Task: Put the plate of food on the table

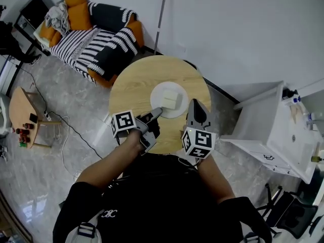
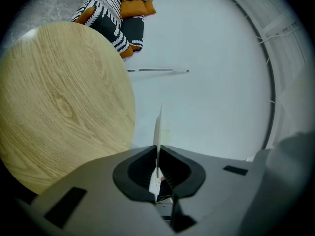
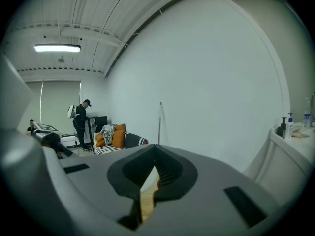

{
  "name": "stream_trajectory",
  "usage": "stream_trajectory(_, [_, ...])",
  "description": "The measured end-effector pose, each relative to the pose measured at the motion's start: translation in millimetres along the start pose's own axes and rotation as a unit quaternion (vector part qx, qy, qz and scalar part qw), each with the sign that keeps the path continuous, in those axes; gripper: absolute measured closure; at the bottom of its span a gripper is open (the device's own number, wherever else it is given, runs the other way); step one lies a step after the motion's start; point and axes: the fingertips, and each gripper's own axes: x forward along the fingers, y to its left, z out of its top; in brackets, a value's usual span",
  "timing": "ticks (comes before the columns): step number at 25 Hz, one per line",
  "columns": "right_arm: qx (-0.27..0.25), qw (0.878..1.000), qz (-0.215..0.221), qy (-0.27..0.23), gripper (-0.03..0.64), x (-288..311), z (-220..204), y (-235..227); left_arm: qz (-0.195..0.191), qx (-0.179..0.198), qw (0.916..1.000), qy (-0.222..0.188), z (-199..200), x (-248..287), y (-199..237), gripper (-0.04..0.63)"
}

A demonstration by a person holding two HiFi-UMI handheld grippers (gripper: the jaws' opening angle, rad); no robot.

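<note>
Crockery such as this plate point(image 1: 157, 92) is probably stiff, slick and breakable, and tippy with pale food point(image 1: 171, 99) loose on top, so the rim is the place to hold it. It lies near the middle of the round table point(image 1: 131, 85). The left gripper point(image 1: 156, 111) is clamped on its rim at 7 o'clock. The right gripper point(image 1: 195, 105), at 4 o'clock, is closed and empty. No writing is readable; the marker cubes point(image 1: 123, 121) bear only patterns.

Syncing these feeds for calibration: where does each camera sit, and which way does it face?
Head view: on the person's head, looking steeply down at the round table; forearms, left claw and right claw show.
Left gripper view: on that claw, rolled sideways over the table; jaws clamp the plate.
Right gripper view: on that claw, level toward the wall; jaws together.
Shared: all three show the sofa.
</note>
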Motion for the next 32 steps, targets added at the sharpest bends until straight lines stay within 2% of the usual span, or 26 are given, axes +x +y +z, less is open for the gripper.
stream_trajectory(8, [-0.002, 1.0, -0.006, -0.015, 0.609, 5, 12, 10, -0.005, -0.003, 0.9997, 0.024, 18, 0, 6, 0.572])
stream_trajectory(15, [-0.003, 1.0, -0.018, -0.019, 0.609, -2, 12, 14, 0.004, -0.014, 0.9988, 0.047, 23, 0, 36, 0.572])
stream_trajectory(20, [-0.009, 0.999, -0.034, -0.006, 0.609, -7, 8, 11, 0.012, -0.018, 0.9976, 0.066, 24, 3, 60, 0.572])
stream_trajectory(32, [-0.036, 0.997, -0.059, 0.024, 0.609, -15, -3, 11, 0.02, -0.032, 0.9958, 0.083, 43, 12, 118, 0.572])
